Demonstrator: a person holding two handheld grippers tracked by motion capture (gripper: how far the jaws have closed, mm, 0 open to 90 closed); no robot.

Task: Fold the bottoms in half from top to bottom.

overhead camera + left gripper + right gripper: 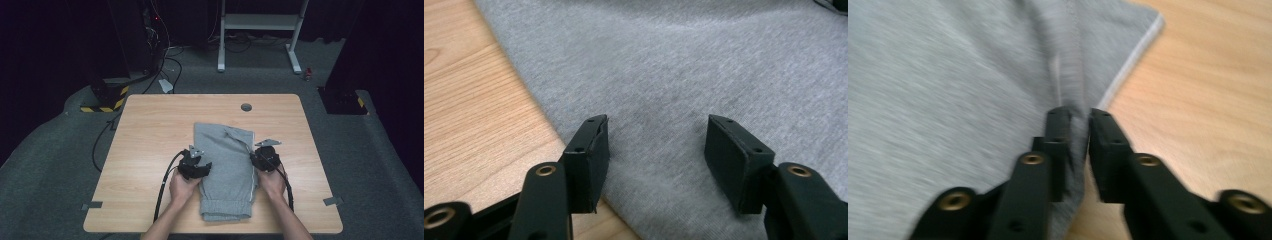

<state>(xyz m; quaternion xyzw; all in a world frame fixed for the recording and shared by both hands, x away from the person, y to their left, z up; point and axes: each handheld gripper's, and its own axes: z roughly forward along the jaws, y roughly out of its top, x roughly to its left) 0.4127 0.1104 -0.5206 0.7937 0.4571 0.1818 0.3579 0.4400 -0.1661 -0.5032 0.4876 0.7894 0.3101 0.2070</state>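
**Grey shorts between two grippers on the table**

We see a pair of grey shorts [226,167] lying folded flat on the wooden table [150,130], near its front middle, with the elastic waistband toward the person's edge. A pale stripe runs along the side of the shorts nearest the right gripper.

We find the left gripper [196,166] at the left edge of the shorts, about halfway along their length. In the left gripper view its jaws stand wide apart over the grey cloth [684,75], with bare fabric lying flat between them and nothing pinched; the cloth's edge and the bare table [469,115] lie just beside the left-hand jaw.

The right gripper [264,156] sits at the opposite edge of the shorts. In the right gripper view, which is blurred, its jaws stand close together with a raised fold of the grey fabric [1068,75] running between them, close to the pale stripe at the garment's edge. We cannot tell from this picture whether the pads press on the fold.
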